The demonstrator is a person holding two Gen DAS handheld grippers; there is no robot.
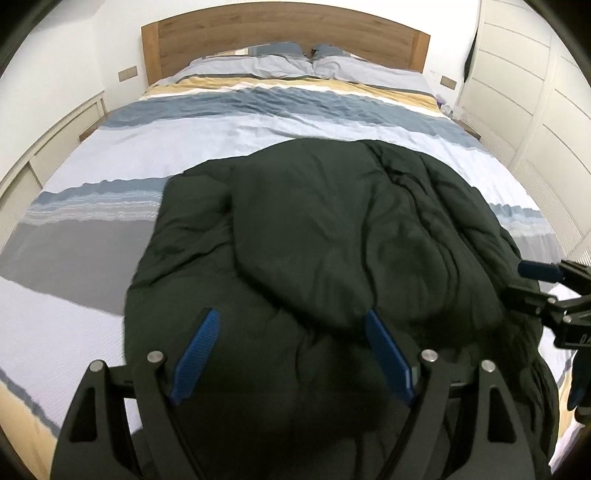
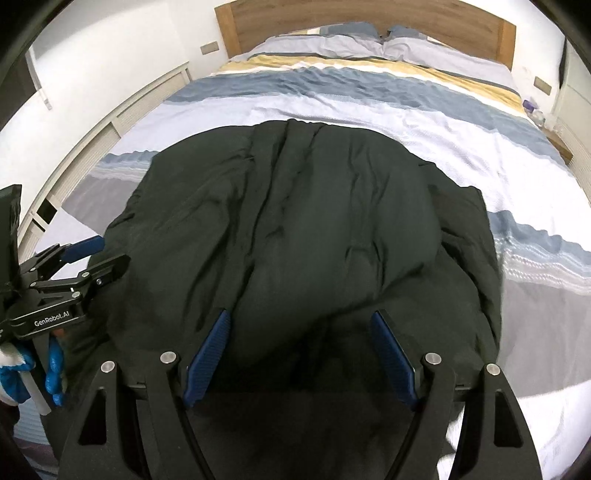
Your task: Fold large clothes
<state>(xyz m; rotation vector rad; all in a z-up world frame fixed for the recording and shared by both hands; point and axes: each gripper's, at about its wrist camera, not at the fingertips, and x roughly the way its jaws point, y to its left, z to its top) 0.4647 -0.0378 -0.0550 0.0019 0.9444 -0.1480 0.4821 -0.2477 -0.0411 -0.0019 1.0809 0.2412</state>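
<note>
Left gripper: jaws apart, nothing between the pads. Right gripper: the same, jaws apart and empty. Both hang over the near edge of the dark padded garment, which fills the lower centre of each frame, lying bunched and partly doubled on the bed. Judged step: between folds. Next move calls for a clean pinch on an edge. Headboard at top.

You have a dark padded jacket of matt, puffy, creased cloth; under it a striped duvet of soft, finely crinkled cotton-like cloth; the headboard is matt grained wood; your left gripper shows matt black plastic arms, ribbed blue pads, shiny metal pins.
</note>
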